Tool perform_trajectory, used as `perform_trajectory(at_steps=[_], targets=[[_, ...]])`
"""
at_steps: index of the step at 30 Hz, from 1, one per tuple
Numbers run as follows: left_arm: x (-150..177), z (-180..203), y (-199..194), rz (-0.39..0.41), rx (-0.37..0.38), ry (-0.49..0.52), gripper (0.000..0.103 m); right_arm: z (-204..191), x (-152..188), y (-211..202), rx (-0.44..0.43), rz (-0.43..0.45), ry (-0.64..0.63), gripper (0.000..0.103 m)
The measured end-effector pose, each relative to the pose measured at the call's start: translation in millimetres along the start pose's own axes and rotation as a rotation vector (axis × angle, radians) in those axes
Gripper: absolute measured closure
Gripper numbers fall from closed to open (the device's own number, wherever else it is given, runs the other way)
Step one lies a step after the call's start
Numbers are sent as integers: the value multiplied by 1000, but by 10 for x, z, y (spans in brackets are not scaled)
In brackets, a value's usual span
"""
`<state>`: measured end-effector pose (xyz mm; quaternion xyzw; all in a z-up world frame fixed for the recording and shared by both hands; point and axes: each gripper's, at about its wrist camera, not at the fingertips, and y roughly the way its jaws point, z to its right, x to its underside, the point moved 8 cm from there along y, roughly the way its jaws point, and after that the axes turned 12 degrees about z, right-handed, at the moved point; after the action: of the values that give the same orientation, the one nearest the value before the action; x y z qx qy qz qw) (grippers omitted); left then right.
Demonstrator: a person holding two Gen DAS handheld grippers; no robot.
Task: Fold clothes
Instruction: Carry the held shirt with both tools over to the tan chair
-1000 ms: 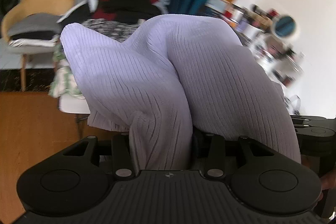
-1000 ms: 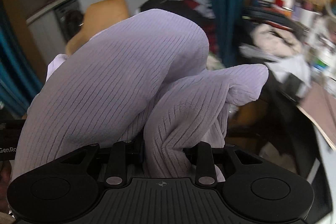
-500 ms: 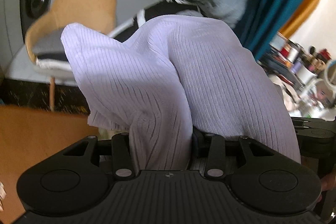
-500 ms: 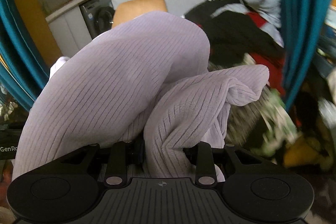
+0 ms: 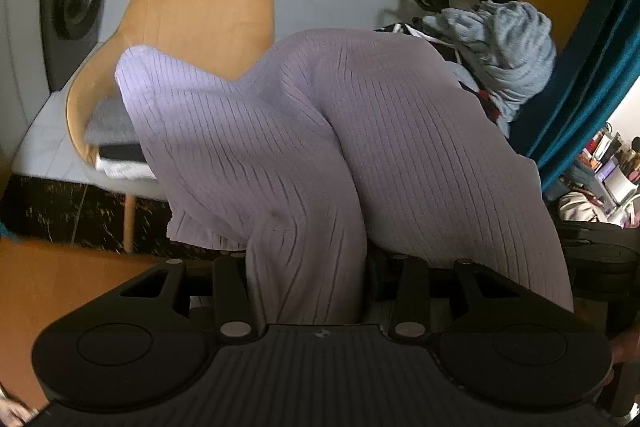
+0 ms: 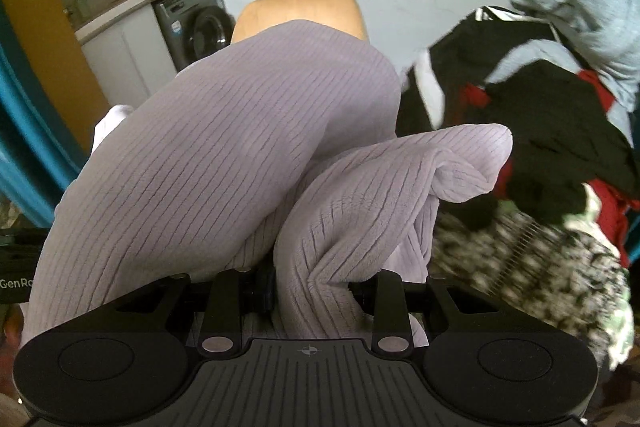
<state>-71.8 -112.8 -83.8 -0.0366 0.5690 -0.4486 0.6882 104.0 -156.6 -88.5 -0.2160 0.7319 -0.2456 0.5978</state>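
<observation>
Left wrist view: left gripper [image 5: 308, 267] clamped on a bunched lilac ribbed garment [image 5: 280, 155], held aloft before a tan chair [image 5: 208, 19] and washing machine [image 5: 74, 3]. Right wrist view: right gripper [image 6: 312, 287] likewise clamped on the garment [image 6: 240, 155], beside a heaped clothes pile [image 6: 552, 131].

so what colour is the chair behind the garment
Mustard-yellow chair, clearest in the left wrist view.

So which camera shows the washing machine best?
The right wrist view. There the washing machine faces the camera under a counter, with its round door and front panel showing. In the left wrist view the same machine sits squeezed at the left edge, bent by the lens and seen at an angle.
</observation>
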Motion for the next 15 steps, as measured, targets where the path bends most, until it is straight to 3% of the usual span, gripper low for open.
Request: perform_trajectory(at_steps=[5,8,15], targets=[[-463,-735,100,-40,52,62,62,-639,-256,477,57,6,58,76],[-636,-971,197,-68,84,76,62,-914,-374,705,98,5,82,76],[-792,-1252,575,-135,150,72,62,-1042,-491,1081,179,-31,129,76]])
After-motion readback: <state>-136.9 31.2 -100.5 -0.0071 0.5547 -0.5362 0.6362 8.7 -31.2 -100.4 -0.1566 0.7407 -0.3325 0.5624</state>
